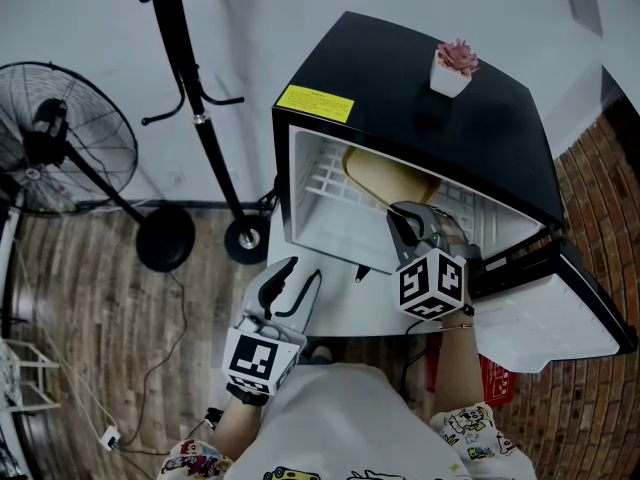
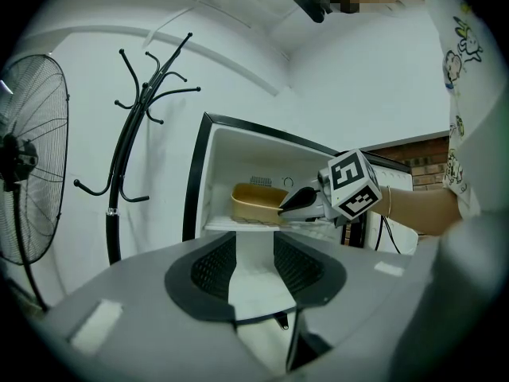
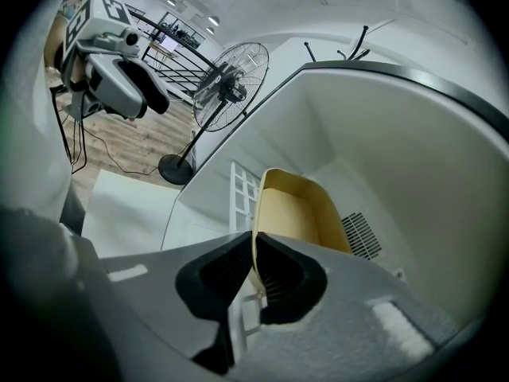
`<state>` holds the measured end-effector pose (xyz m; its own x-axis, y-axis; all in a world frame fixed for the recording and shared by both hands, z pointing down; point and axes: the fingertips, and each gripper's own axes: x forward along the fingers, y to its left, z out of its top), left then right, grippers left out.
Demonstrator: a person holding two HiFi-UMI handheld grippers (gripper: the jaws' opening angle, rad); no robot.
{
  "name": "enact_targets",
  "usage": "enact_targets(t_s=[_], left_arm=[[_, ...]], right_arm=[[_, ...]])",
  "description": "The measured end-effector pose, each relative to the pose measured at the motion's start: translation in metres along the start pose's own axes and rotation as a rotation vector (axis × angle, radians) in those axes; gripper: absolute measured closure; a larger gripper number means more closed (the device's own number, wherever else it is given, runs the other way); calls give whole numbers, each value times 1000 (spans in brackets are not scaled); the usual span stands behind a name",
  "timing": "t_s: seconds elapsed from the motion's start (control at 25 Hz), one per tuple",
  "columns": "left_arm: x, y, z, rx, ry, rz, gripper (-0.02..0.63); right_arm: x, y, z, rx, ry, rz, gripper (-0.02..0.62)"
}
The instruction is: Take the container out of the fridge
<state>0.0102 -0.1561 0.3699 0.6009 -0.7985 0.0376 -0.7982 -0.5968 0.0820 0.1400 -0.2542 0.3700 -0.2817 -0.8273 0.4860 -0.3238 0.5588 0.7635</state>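
- Tan container (image 1: 385, 178) is sitting on the white wire shelf (image 1: 322, 183) inside the open black fridge (image 1: 400, 78), toward the back of the compartment.
- Right gripper (image 1: 412, 218) is reaching in through the opening. Its jaws are pressing nearly together on the container's near rim wall, one jaw inside the tub and one outside.
- Container body is extending straight ahead of the right jaws, and its long axis appears to be running away from them toward the back wall. The withdrawal line is therefore judged to be lying back along the gripper's own axis, out over the shelf's front edge.
- Right forearm is stretching forward into the compartment, with the marker cube sitting just outside the opening.
- Left gripper (image 1: 295, 278) is hanging outside the fridge at its front left, pointing at the opening. Its jaws are standing wide apart and holding nothing. It is well apart from the container, so the right hand is the nearer one.
- Fridge door (image 1: 560, 318) is standing swung open at the right, clear of the exit path.
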Motion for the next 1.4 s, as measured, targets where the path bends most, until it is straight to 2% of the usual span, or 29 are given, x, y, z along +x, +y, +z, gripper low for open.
enact_targets(t_s=[0.76,1.08,1.4], left_arm=[[-18,-2,5,15,-14,7,559],[-24,-7,9,26,-20,1,598],[-32,-12,10,39,-20,2,603]], right_arm=[[-17,7,13,5,-15,-16,578],[-36,15,16,38,-36,-18,578],[-61,25,25,114,-101,-20,578]])
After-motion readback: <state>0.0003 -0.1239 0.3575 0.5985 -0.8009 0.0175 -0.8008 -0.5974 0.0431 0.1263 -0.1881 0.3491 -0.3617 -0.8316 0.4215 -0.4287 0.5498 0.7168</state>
